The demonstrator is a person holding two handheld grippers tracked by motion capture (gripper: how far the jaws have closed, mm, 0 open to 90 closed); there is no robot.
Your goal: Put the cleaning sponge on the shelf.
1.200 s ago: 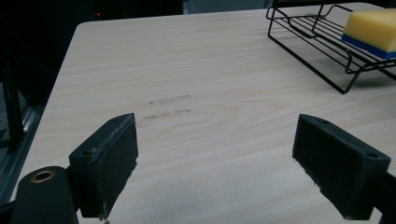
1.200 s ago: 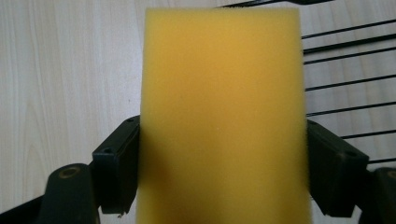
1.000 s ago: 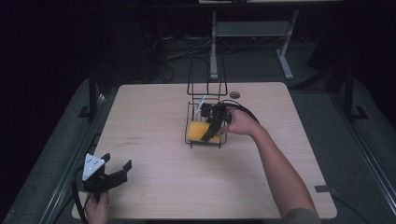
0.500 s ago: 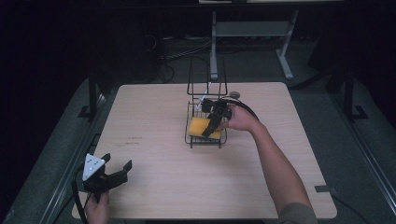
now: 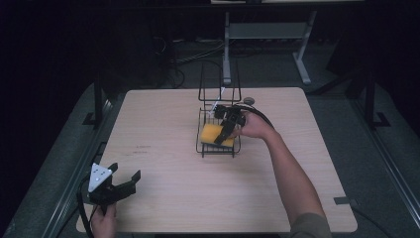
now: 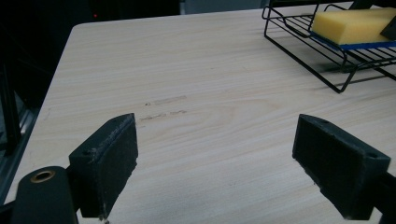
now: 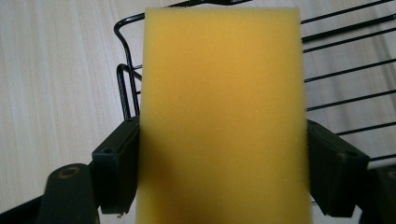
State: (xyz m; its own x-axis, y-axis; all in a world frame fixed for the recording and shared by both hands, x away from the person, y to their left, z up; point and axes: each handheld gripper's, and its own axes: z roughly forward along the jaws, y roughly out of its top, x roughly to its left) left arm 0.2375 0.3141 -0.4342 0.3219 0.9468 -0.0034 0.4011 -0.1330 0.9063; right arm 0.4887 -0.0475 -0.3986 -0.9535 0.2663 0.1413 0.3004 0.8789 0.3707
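A yellow sponge with a blue underside lies low in a black wire rack near the table's middle. My right gripper reaches into the rack from the right, shut on the sponge, with one pad against each long side. Rack wires run beneath and behind the sponge. My left gripper hovers over the table's front left corner, open, with bare wood between its pads. From there the rack sits off to the upper right.
The rack has a tall wire back on its far side. A small dark round object lies on the table just behind the rack. A metal stand rises beyond the far edge.
My right gripper has carried the sponge a little farther back in the rack and lower. The left gripper has stayed put.
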